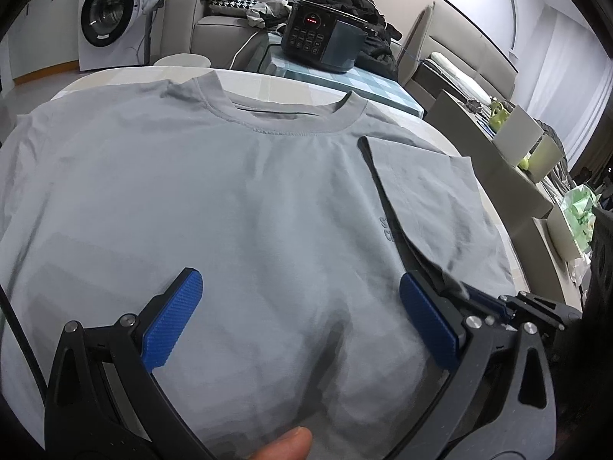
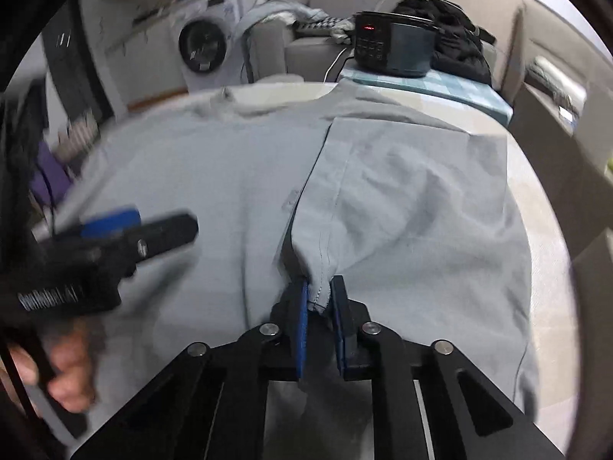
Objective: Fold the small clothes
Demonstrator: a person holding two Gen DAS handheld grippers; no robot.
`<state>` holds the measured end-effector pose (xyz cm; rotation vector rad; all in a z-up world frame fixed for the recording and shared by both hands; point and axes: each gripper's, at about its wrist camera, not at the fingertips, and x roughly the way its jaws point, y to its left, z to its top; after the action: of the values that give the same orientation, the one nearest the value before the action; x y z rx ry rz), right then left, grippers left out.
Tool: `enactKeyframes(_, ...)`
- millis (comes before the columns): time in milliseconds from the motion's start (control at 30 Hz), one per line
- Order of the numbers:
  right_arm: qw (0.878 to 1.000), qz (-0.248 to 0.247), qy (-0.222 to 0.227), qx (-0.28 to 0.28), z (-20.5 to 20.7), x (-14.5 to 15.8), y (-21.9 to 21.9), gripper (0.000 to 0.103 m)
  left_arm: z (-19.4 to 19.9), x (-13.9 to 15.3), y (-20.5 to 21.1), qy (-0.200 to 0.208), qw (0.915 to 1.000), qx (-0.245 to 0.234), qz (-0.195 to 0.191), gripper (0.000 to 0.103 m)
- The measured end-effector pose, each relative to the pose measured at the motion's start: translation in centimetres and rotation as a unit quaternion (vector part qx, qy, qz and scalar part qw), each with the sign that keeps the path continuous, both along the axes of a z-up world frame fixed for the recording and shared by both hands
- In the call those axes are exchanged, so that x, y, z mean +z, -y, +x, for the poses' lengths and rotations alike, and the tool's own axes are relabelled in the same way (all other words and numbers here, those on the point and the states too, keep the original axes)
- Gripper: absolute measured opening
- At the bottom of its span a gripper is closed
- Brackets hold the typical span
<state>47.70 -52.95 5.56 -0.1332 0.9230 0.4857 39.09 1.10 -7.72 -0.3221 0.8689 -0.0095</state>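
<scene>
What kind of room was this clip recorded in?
Most likely a home living area: a front-loading washing machine against the back wall, a beige sofa strewn with clothes, and a multicooker on a checked tablecloth.

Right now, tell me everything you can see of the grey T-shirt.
The grey T-shirt is soft knit with a ribbed round collar, lying front up across the pale table, collar away from the camera. Its right side is folded over the chest, faint lettering partly covered. The right gripper pinches that flap's stitched edge; the left gripper is open above the cloth.

t-shirt [image 1: 230,191]: matt grey cloth | claw pads [image 1: 172,322]: ribbed blue plastic | cooker [image 1: 325,38]: glossy black
</scene>
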Motion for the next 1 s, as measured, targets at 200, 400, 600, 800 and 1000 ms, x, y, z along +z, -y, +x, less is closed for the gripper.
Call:
enactKeyframes(200,0.996,0.066,-0.042,0.052,0.2,0.0,-1.7,0.03,-0.1,0.2,1.1,0.001,0.9998,-0.019,-0.006,0.102)
enactKeyframes(400,0.996,0.075,-0.025,0.036,-1.2,1.6,0.5,0.042,-0.3,0.6,2.3,0.005,0.9993,-0.036,-0.009,0.102)
enactKeyframes(600,0.998,0.021,0.018,-0.054,-1.9,2.3,6.3,0.043,-0.3,1.0,6.1,0.008,0.9956,-0.089,0.029,0.102)
enactKeyframes(800,0.995,-0.05,-0.011,-0.09,0.1,-0.7,8.5,0.044,1.0,-0.6,8.4,-0.041,0.9872,-0.09,0.126,0.103)
enactKeyframes(1000,0.996,-0.012,0.006,-0.087,-0.6,0.4,9.8,0.044,-0.4,1.6,7.9,-0.03,0.9902,-0.095,0.098,0.102)
